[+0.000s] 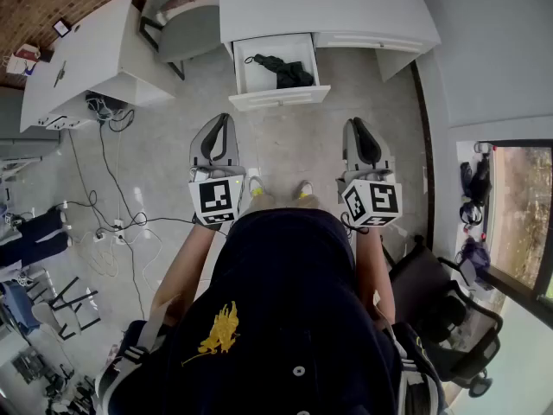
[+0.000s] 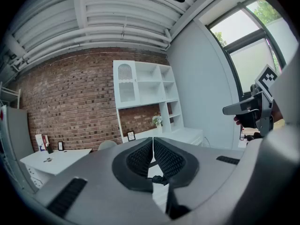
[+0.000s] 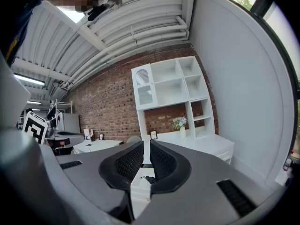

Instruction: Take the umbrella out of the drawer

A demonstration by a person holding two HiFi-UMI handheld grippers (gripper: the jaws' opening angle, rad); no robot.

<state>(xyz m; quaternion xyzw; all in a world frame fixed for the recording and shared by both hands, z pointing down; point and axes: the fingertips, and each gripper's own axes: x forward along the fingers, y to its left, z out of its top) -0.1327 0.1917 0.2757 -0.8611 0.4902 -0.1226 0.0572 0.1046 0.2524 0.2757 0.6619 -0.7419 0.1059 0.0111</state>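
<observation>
Ahead of me, the drawer (image 1: 278, 98) stands open, the umbrella (image 1: 283, 70) lying inside toward its right. My left gripper (image 1: 223, 121) and right gripper (image 1: 359, 125) hang well short of it, both closed on nothing.

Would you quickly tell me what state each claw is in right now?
Left claw: closed, holding nothing.
Right claw: closed, holding nothing.
</observation>
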